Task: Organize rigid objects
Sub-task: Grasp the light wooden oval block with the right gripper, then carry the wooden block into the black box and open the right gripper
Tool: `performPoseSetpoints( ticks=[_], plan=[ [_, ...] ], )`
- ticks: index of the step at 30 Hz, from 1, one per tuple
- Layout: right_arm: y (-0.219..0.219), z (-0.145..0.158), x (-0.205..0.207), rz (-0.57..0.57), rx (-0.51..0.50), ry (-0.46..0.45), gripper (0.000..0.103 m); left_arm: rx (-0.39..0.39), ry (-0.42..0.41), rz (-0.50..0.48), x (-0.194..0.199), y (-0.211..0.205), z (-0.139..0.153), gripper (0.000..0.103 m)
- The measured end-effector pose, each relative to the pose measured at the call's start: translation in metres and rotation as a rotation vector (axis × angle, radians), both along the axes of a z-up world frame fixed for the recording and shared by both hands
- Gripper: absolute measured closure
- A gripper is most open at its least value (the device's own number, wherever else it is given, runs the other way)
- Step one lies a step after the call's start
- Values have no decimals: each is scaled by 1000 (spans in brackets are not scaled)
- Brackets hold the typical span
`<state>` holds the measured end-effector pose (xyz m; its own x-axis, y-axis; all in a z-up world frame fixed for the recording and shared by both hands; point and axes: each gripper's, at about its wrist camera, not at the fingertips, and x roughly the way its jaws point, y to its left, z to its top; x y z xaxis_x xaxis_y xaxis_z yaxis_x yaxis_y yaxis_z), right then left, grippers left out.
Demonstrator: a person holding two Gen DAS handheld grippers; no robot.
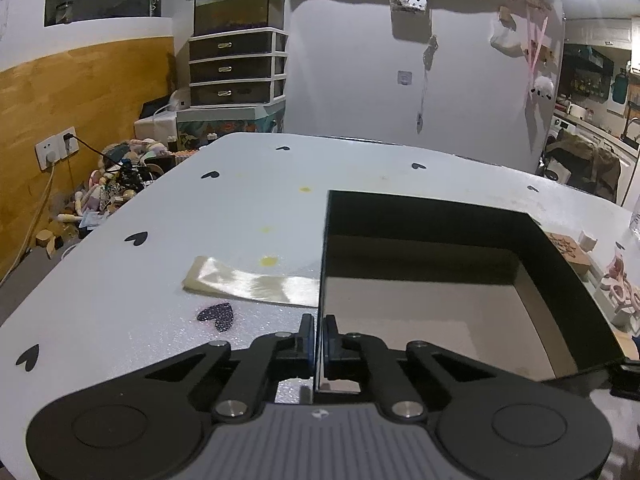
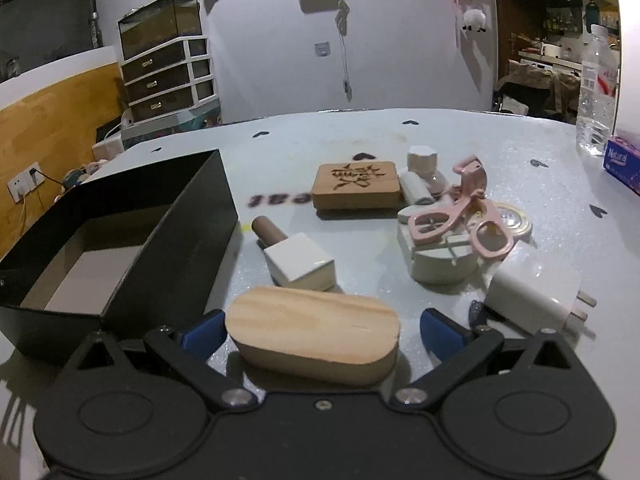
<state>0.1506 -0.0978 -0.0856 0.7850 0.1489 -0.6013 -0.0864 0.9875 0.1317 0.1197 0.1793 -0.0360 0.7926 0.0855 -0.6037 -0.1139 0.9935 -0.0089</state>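
The left gripper (image 1: 319, 330) is pinched tight on the thin left wall of the open black cardboard box (image 1: 568, 276), which sits on the white table with little black hearts (image 1: 248, 200). The right gripper (image 2: 316, 330) is spread wide around a rounded pale wooden block (image 2: 314, 338) lying near the table's front edge, its blue pads (image 2: 202, 336) not touching it.

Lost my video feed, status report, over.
Left hand-held gripper shut on black box wall. Right hand-held gripper open around wooden block. Path clear.
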Motion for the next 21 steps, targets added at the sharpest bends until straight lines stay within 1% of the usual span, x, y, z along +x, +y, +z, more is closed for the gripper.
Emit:
performPoseSetpoints(
  ticks=[1,2,3,9,11,13,15,17,19,21],
  plan=[
    [-2,0,0,3,3,1,2,7,-3,-1,0,-1,0,100],
    [-4,0,-1,4,6,0,7,14,-5,-3,-1,-2,0,100],
    [-7,1,-2,6,10,-3,16,15,-7,-3,0,-1,0,100],
    [-23,11,-7,5,5,16,16,-2,-11,-9,-1,1,-1,101],
    [-25,24,-11,13,-12,-22,16,3,-9,-18,-1,1,0,101],
    [-23,43,-15,37,-36,-78,16,6,-7,-28,0,2,0,101],
    [-14,62,-15,72,-57,-134,16,10,-3,-42,1,3,0,101],
    [-2,76,-12,119,-61,-163,16,15,2,-55,2,3,1,101],
    [14,89,-2,174,-46,-164,16,18,6,-71,3,4,1,101],
    [31,97,10,227,-12,-143,16,21,7,-92,3,4,1,100]
  ],
)
